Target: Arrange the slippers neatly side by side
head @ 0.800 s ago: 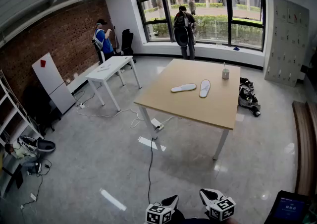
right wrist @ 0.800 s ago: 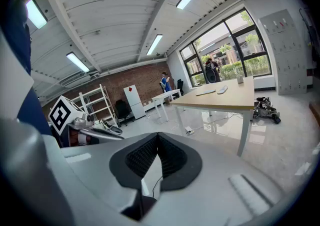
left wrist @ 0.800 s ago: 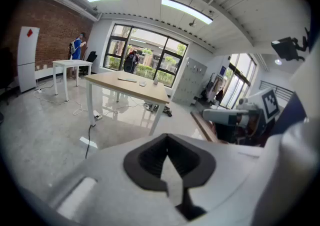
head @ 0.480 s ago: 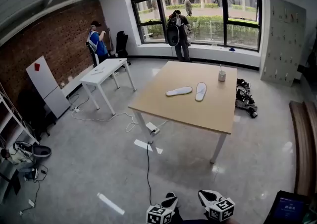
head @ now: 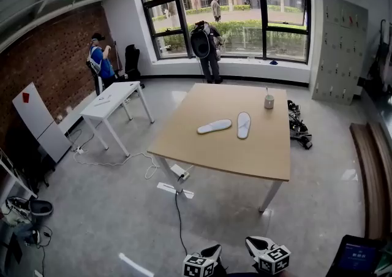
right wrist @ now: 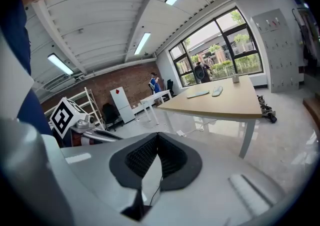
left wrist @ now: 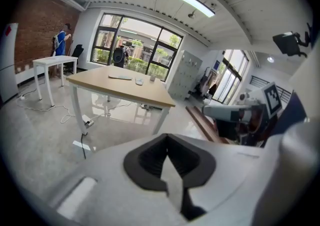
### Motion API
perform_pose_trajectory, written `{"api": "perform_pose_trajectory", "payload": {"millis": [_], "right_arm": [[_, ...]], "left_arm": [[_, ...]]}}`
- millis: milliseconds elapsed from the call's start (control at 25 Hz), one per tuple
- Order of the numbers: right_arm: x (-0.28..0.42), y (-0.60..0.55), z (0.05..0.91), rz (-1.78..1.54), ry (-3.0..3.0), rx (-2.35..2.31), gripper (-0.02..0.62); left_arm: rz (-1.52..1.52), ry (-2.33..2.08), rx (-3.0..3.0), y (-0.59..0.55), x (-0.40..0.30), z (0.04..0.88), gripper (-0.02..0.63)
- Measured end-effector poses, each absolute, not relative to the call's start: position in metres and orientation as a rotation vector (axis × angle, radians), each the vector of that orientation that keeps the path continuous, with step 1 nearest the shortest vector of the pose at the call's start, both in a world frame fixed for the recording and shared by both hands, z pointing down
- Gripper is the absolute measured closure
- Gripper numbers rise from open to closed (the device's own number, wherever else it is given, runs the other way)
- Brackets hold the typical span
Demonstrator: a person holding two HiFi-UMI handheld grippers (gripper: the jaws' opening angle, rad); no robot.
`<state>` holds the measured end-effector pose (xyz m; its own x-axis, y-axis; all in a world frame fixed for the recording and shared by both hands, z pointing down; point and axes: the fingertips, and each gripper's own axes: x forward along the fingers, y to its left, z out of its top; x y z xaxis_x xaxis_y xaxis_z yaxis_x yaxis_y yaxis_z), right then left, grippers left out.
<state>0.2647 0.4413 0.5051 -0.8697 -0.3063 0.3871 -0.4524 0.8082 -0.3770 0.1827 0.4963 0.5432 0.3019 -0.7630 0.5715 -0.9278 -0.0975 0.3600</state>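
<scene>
Two white slippers lie on a light wooden table (head: pixel 245 159) across the room. One slipper (head: pixel 214 126) lies crosswise; the other slipper (head: pixel 244 125) lies lengthwise just to its right, and they are not parallel. My left gripper (head: pixel 212 250) and right gripper (head: pixel 253 244) show at the bottom edge of the head view, far from the table. Both are shut with nothing between the jaws. In the left gripper view the left gripper (left wrist: pixel 170 162) is shut, with the table (left wrist: pixel 150 97) ahead. The right gripper (right wrist: pixel 155 156) is shut too, and both slippers (right wrist: pixel 198 93) show far off.
A small grey cup (head: pixel 269 102) stands on the table beyond the slippers. A cable (head: pixel 178 214) and power strip (head: pixel 179 172) lie on the floor before the table. A white side table (head: pixel 113 98) stands left, bags (head: pixel 299 132) right, a bench (head: pixel 367 171) along the right wall. People (head: pixel 205 49) stand by the window.
In the head view the table and slippers have drifted lower and leftward and look slightly nearer. Both grippers stay shut at the bottom edge.
</scene>
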Motion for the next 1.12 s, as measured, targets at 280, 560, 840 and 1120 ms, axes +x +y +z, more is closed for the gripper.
{"api": "perform_pose_trajectory", "payload": {"millis": [280,560,840,1120], "right_arm": [[0.183,0.397,0.499,0.652,-2.674,0.588,0.584],[0.135,0.369,0.504,0.632,-2.632,0.574,0.584],[0.115,0.327,0.520,0.663,-2.581,0.631,0.584],[0.070,0.249,0.523,0.673,-2.636,0.558,0.584]], "left_arm": [[0.261,-1.483,1.901,0.452,0.102,0.543,0.601],[0.195,-1.438,1.835,0.426,0.052,0.546,0.601],[0.215,-1.405,1.834,0.390,0.038,0.555,0.601],[0.211,-1.534,1.763,0.328,-0.015,0.562,0.601]]}}
